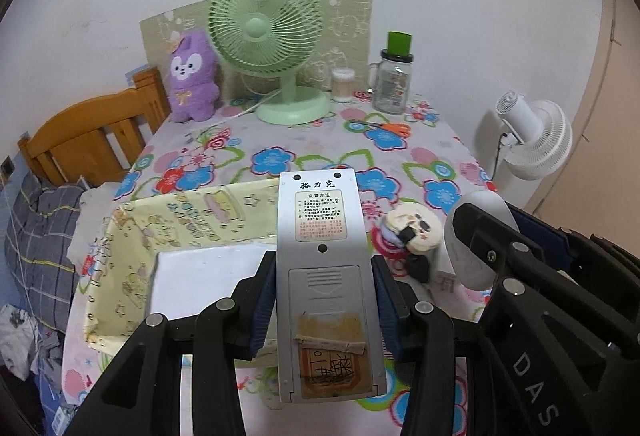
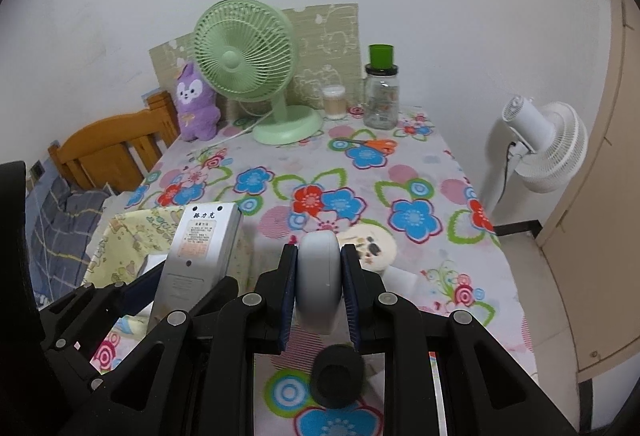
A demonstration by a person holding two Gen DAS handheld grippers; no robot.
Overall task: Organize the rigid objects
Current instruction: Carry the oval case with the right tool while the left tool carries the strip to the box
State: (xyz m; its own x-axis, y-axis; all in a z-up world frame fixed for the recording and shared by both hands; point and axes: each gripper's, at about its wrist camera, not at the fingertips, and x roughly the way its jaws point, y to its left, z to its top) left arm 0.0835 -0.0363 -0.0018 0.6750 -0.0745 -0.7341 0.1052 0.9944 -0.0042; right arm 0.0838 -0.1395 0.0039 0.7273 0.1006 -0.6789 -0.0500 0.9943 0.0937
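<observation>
The grey remote control [image 1: 324, 276] is held up over the near part of the desk [image 1: 420, 155], back side up with its battery cover and label showing, clamped between the blue pads of the left gripper [image 1: 325, 300]. It hangs at the right edge of the yellow patterned box [image 1: 132, 236], which sits open at the desk's near left corner. Just to its right, the right gripper [image 2: 319, 288] is closed on a rounded white device [image 2: 319, 284] — what it is, I can't tell. Under and beyond that lies a small round cream figure with dark patches [image 1: 416, 232], near the right edge. Farther back, orange-handled scissors [image 1: 384, 127] lie flat on the flowered cloth. Along the far edge stand a purple plush toy [image 1: 192, 79], a green desk fan [image 1: 268, 31], a small clear tub [image 1: 343, 84] and a glass jar with a green cap [image 1: 394, 75] — all upright.
</observation>
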